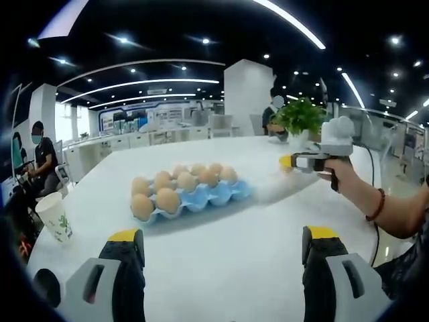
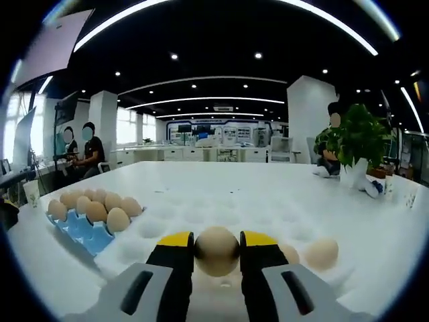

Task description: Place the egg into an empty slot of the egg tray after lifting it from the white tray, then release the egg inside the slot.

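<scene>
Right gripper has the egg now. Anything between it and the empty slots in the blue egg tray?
Nothing visible. The right gripper holds the egg over the white tray; the blue egg tray lies beside it, empty slots facing open table.

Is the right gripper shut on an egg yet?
Yes. The right gripper has its fingers pressed against both sides of an egg.

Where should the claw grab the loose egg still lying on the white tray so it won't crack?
Probably across its round middle, coming down from above. The loose egg sits low in a dimple of the white tray, so only its top half is free. The right gripper holds its own egg that way, one jaw on each side.
</scene>
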